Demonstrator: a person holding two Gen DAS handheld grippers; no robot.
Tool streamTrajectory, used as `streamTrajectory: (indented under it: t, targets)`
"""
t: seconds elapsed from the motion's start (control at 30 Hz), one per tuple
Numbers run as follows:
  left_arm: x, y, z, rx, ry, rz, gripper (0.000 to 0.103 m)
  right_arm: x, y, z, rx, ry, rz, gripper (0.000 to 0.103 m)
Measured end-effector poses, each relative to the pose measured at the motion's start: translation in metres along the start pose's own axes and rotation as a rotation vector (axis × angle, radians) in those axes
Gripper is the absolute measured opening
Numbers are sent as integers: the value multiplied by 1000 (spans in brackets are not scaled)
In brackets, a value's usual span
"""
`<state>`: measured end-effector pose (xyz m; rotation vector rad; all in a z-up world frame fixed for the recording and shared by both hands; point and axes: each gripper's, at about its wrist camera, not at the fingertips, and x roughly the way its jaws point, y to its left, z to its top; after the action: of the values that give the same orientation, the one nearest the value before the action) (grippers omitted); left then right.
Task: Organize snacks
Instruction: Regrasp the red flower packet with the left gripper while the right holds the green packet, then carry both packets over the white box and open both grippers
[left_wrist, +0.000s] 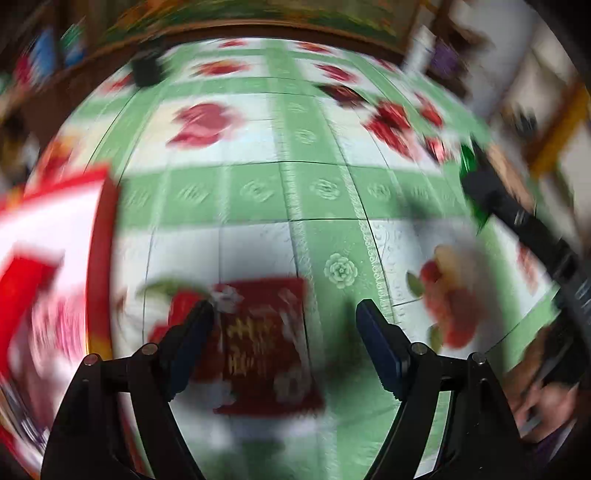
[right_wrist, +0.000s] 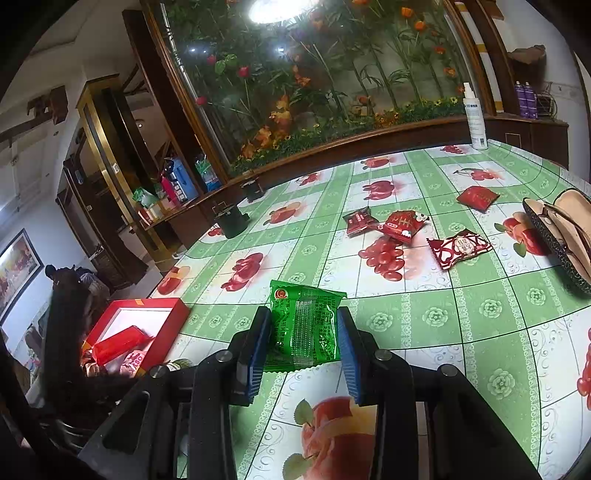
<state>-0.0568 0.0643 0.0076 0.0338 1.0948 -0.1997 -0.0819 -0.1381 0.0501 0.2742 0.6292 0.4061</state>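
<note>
Right gripper (right_wrist: 301, 341) fingers clamped on green snack packet (right_wrist: 304, 325), above the bench (right_wrist: 461, 317). Left gripper (left_wrist: 284, 332) fingers apart over a blurred dark red packet (left_wrist: 264, 347). Red box (right_wrist: 147, 325) at bench's left edge.

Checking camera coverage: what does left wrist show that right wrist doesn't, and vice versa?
Left wrist only: a dark red packet on the cloth just ahead of the open left tongs; the view is blurred.

Right wrist only: four red packets scattered farther back, a white spray bottle, and the planted glass case.

Both: the red box, the green packet in the right tongs, and the fruit-print tablecloth.
</note>
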Motion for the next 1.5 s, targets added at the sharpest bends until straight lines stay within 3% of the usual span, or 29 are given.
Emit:
streamTrajectory:
  t: [0.07, 0.2, 0.27, 0.43, 0.47, 0.6, 0.73, 0.97, 1.17, 1.5]
  targets:
    - [-1, 1, -2, 26, 4, 14, 79, 0, -2, 0, 3, 1, -8, 36]
    - [-14, 20, -13, -87, -23, -25, 79, 0, -3, 2, 13, 3, -7, 36]
    - [-13, 20, -17, -78, -12, 16, 79, 0, -2, 2, 9, 6, -10, 36]
    - [-12, 17, -20, -59, -28, 25, 79, 0, -1, 1, 0, 7, -17, 36]
    - [-12, 16, -20, -54, -37, 23, 77, 0, -1, 1, 2, 7, -19, 36]
    - [-15, 15, -20, -26, -68, 14, 39, 0, -1, 0, 0, 7, -27, 36]
    - [-19, 18, -23, -38, -82, -17, 33, -1, 2, 0, -12, -2, -28, 36]
    - [-42, 17, -25, -21, -149, -15, 32, -3, 4, 0, -16, -19, -9, 36]
    - [-88, 31, -27, -20, -255, 29, 32, -3, 27, -1, -34, -33, 75, 36]
    - [-148, 113, -47, -152, -382, 181, 33, 43, 132, -19, -143, 72, 261, 36]
